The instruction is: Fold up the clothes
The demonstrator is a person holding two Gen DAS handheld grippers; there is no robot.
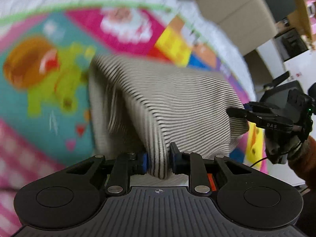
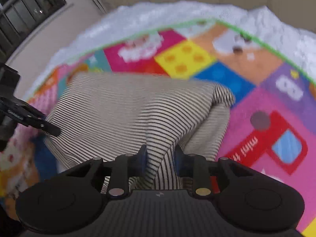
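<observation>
Two grippers pinched the same striped garment [image 1: 173,106], which served as the landmark for everything else. Nearest the left wrist camera, the left gripper [image 1: 158,163] had its blue-padded fingers [image 1: 143,163] pressed onto a bunched fold of the cloth, lifting it into a peak. In the right wrist view the right gripper [image 2: 160,159] likewise clamped a raised ridge of the fabric between its dark pads [image 2: 143,158]. Each tool had a black body with ribbed grey plastic, round side discs and silver pivot pins. From the left view, the right gripper's tips met the garment's right edge, and the letters "DAS" showed on its black finger; a rust-brown sleeve [image 1: 304,164] appeared behind it. The garment was a soft knit, cream with thin dark stripes, draped and creased, its paler inner side showing along one folded flap. It lay on a colourful play mat [image 2: 256,106] under and around it, printed in square patches of pink, yellow, blue, orange and purple with cartoon figures; to the garment's right a red patch carried the word "mini". Beyond the garment, the mat's green border met a white fluffy blanket [image 2: 158,13], and farther still stood a beige cushioned sofa [image 1: 233,9]. No containers could be made out.
</observation>
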